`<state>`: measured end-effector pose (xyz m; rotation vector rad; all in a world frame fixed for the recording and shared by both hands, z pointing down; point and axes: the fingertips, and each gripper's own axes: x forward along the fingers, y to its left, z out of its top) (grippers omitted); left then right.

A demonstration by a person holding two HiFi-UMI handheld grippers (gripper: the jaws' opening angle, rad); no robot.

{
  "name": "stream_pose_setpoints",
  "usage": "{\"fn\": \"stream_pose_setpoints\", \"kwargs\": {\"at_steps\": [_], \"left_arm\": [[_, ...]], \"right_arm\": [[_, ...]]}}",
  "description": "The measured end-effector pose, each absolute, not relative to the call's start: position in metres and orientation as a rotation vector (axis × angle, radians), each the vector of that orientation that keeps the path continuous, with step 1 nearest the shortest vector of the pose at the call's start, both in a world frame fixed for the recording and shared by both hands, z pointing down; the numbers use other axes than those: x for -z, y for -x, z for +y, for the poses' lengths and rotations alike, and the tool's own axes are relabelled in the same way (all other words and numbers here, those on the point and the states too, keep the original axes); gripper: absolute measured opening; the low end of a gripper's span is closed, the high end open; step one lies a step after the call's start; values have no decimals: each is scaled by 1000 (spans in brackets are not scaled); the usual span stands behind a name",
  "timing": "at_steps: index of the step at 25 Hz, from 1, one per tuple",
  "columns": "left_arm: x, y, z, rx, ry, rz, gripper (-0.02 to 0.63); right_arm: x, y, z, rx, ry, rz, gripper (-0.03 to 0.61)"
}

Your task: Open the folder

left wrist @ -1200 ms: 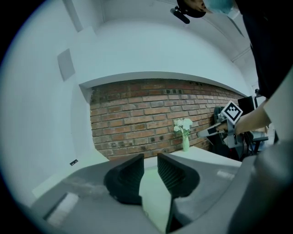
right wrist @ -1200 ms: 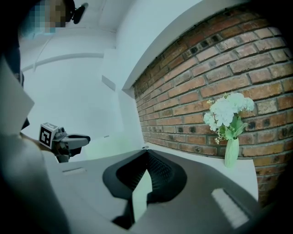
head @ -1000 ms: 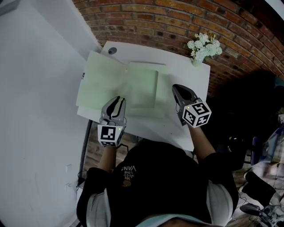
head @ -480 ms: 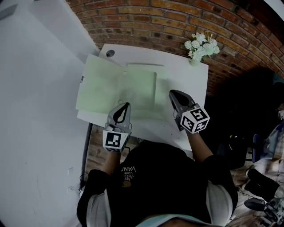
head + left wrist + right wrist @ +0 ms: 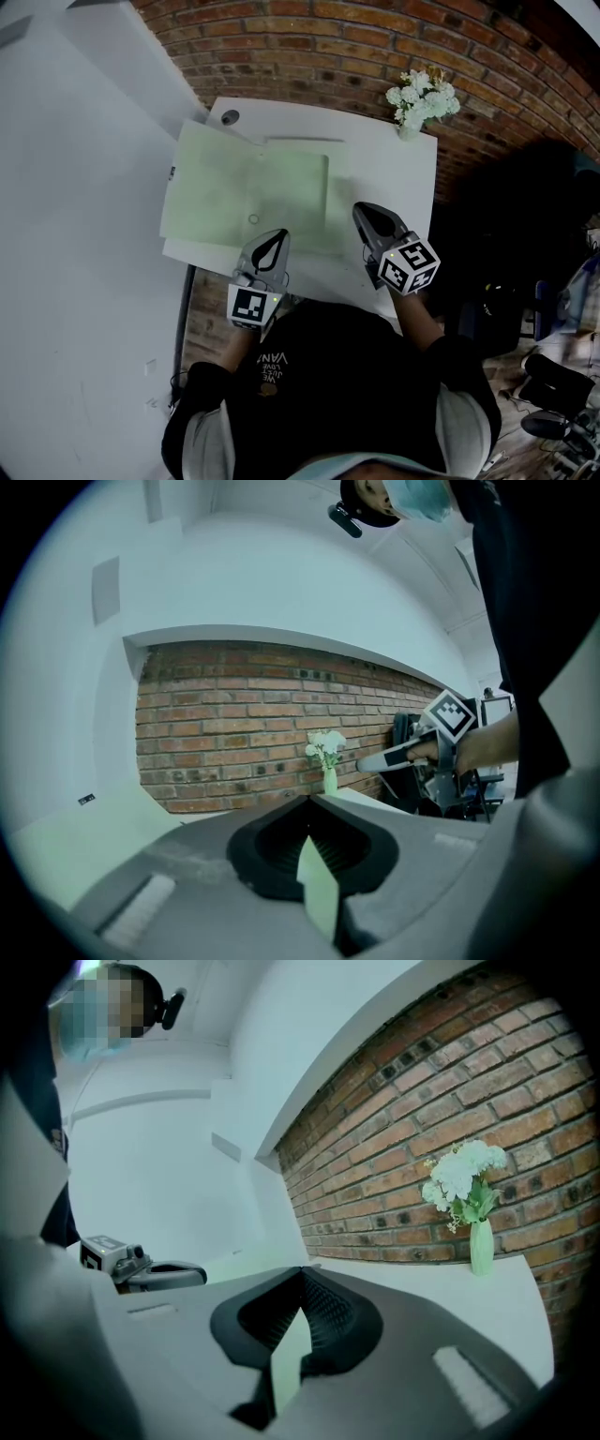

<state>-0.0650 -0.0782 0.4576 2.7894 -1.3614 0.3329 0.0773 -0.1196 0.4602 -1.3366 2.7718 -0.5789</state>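
The pale green folder point(image 5: 244, 192) lies open and flat on the white table point(image 5: 386, 169), its left leaf reaching past the table's left edge. In the left gripper view it is a pale sheet at the lower left point(image 5: 66, 846). My left gripper point(image 5: 280, 233) is shut and empty at the folder's near edge, its jaws meeting at the tip point(image 5: 309, 801). My right gripper point(image 5: 359, 209) is also shut and empty, over bare table just right of the folder point(image 5: 302, 1271). Each gripper shows in the other's view: the right one point(image 5: 375, 761) and the left one point(image 5: 178, 1275).
A small vase of white flowers point(image 5: 419, 98) stands at the table's far right corner against the brick wall point(image 5: 328, 47). A white wall point(image 5: 75, 187) runs along the left. A round grommet point(image 5: 229, 117) sits at the far left corner. Dark chairs and clutter point(image 5: 553, 375) lie to the right.
The left gripper's jaws have closed from a narrow gap to shut. It has drawn back towards the person and a little right, and the right gripper has pulled back slightly.
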Motion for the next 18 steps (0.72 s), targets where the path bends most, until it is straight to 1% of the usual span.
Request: {"fn": "stream_pose_setpoints", "kwargs": {"at_steps": [9, 18], "left_arm": [[-460, 59, -72, -281, -2756, -1313, 2], [-466, 72, -74, -323, -2765, -1337, 0]], "right_arm": [[-468, -70, -104, 585, 1326, 2817, 0], [-477, -73, -98, 579, 1345, 2879, -2]]}}
